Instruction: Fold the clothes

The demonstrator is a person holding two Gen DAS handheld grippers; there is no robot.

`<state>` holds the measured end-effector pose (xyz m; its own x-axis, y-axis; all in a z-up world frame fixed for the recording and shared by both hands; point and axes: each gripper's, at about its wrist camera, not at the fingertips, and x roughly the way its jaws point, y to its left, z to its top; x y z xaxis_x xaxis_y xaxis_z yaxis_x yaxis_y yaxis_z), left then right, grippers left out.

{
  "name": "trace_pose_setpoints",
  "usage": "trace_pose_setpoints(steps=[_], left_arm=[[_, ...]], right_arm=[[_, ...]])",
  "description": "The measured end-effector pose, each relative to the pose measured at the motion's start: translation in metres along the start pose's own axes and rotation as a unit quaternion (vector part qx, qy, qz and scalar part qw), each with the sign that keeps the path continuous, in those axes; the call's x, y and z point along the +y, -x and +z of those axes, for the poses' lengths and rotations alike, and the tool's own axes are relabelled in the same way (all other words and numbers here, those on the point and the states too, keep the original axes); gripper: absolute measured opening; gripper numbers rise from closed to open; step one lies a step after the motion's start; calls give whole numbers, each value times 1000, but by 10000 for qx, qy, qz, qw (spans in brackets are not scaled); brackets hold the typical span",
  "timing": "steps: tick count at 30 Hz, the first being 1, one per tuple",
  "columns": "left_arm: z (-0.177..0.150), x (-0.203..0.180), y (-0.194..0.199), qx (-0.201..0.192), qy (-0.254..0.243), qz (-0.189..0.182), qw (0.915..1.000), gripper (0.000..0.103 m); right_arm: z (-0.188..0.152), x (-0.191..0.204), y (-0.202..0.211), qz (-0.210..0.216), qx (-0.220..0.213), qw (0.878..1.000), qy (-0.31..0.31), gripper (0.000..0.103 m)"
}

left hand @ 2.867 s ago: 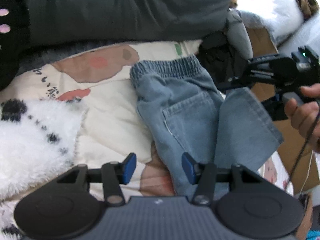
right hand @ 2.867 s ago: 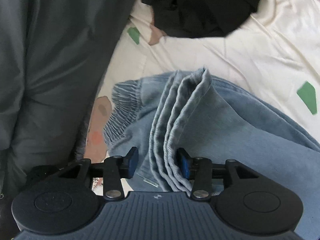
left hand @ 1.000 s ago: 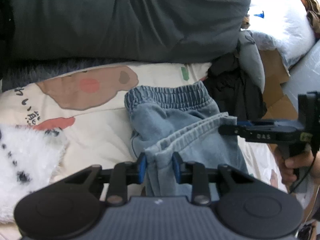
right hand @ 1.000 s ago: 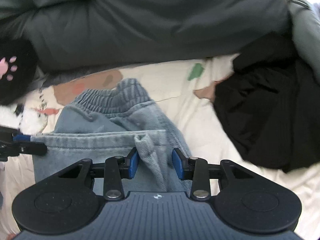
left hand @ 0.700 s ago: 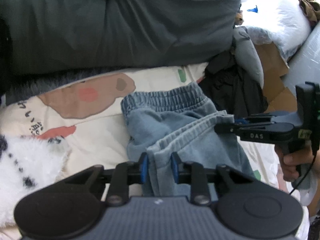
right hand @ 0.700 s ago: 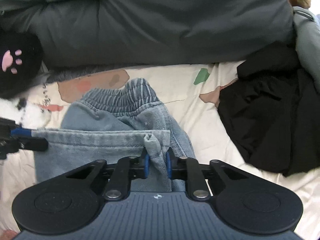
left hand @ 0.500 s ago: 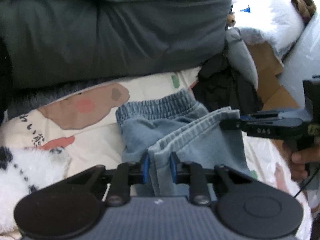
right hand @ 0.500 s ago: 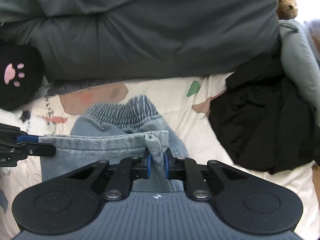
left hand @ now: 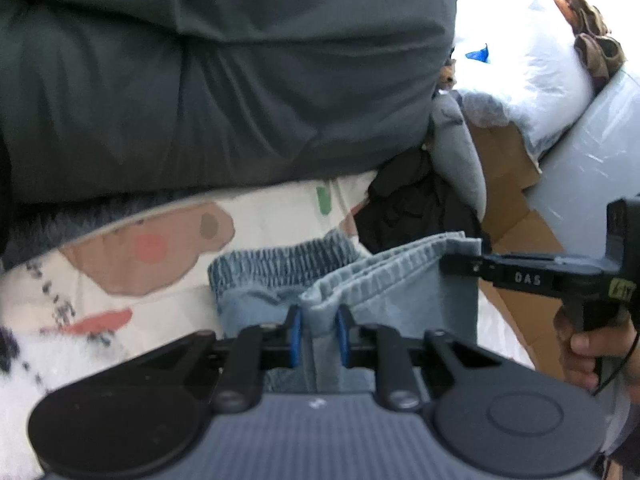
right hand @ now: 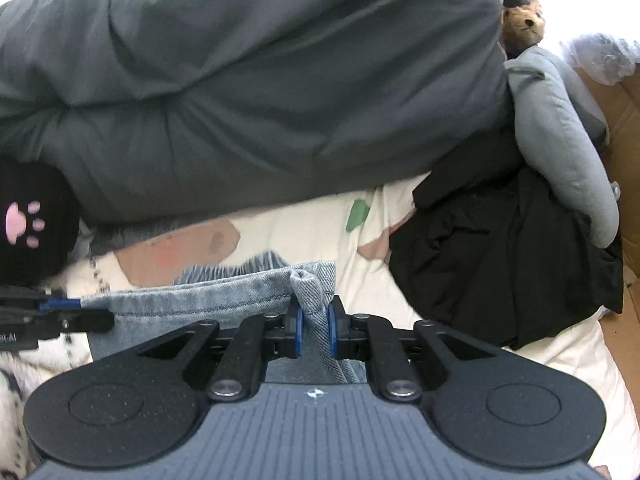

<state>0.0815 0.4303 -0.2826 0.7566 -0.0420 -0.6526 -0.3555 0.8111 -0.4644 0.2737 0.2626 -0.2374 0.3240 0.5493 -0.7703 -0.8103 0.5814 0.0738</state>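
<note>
Small light-blue jeans point(left hand: 396, 292) with an elastic waistband point(left hand: 280, 268) lie on a cream printed bedsheet point(left hand: 272, 216). The hem end of the legs is lifted above the rest. My left gripper point(left hand: 318, 340) is shut on one corner of the hem. My right gripper point(right hand: 314, 330) is shut on the other corner, a bunched fold of denim point(right hand: 310, 286). The hem point(right hand: 192, 300) stretches taut between them. In the left wrist view the right gripper point(left hand: 452, 266) reaches in from the right, held by a hand point(left hand: 592, 356). The left gripper point(right hand: 80, 312) shows at the right wrist view's left edge.
A big dark grey duvet point(right hand: 260, 92) fills the back. A black garment point(right hand: 500, 264) and a grey one point(right hand: 560, 140) lie to the right, beside cardboard point(left hand: 512, 208). A teddy bear point(right hand: 524, 24) sits behind. A black paw-print cushion point(right hand: 28, 220) and white fluffy fabric point(left hand: 24, 360) lie left.
Both grippers went from open around the jeans' leg end to shut on it. They then lifted the hem and carried it toward the waistband, which is now partly covered.
</note>
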Motion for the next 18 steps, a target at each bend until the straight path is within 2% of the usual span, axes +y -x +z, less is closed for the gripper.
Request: trace_pose_setpoints(steps=[4, 7, 13, 18], left_arm=[[12, -2, 3, -193, -15, 67, 9998, 18], [18, 5, -15, -127, -76, 124, 9998, 19], [13, 32, -61, 119, 265, 172, 9994, 18], [10, 44, -72, 108, 529, 211, 9983, 18]], right_arm=[[17, 6, -5, -152, 31, 9998, -81, 11], [20, 4, -21, -264, 204, 9993, -178, 11], [15, 1, -61, -376, 530, 9970, -418, 11], [16, 6, -80, -550, 637, 9958, -362, 11]])
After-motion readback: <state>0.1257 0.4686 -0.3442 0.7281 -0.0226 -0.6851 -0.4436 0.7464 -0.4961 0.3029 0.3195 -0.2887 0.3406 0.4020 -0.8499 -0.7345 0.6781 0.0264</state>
